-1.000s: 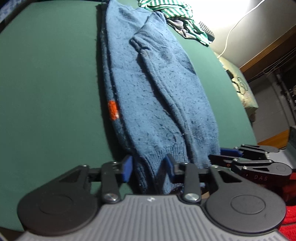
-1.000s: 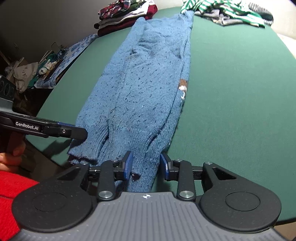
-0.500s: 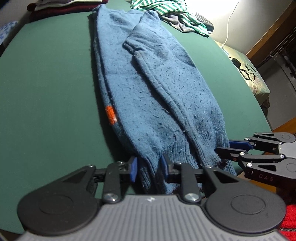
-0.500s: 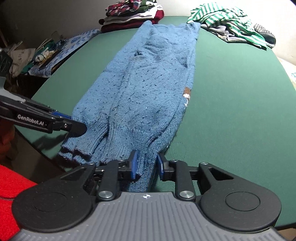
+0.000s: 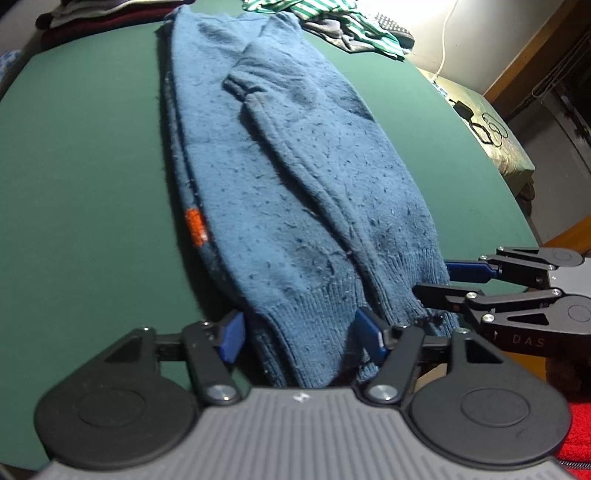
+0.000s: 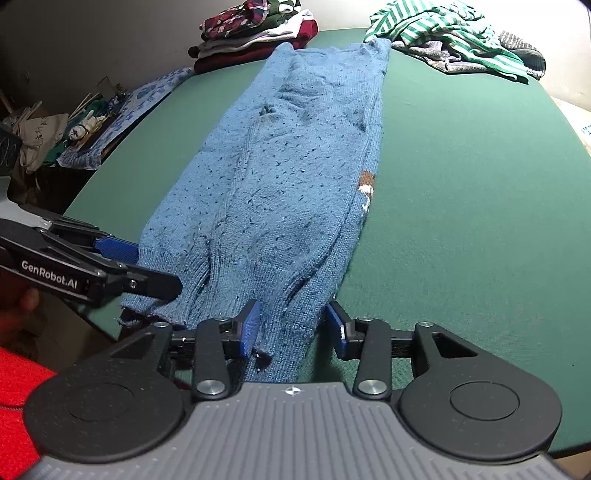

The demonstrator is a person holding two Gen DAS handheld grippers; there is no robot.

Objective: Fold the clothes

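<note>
A blue knitted sweater (image 5: 295, 177) (image 6: 295, 177) lies lengthwise on the green table (image 5: 81, 155) (image 6: 480, 192), its sides and sleeves folded in. An orange patch (image 5: 195, 230) sits on its long edge. My left gripper (image 5: 301, 336) stands open, its blue pads on either side of the ribbed hem's left part at the near table edge. My right gripper (image 6: 293, 326) is open too, straddling the hem's right part. Each gripper shows in the other's view, the right gripper (image 5: 434, 278) and the left gripper (image 6: 155, 267), both by the hem corners.
Unfolded green-striped clothes (image 5: 332, 18) (image 6: 454, 40) lie in a heap at the table's far end. A folded stack (image 6: 255, 33) sits at the far left corner. Clutter (image 6: 55, 129) lies beyond the left edge, a bed with a cable (image 5: 491, 125) beyond the right. A red sleeve (image 6: 14, 398) shows.
Half a second ago both grippers were pinched narrow on the hem; now both have spread wide and the hem lies loose between their pads. The sweater has stayed flat.
</note>
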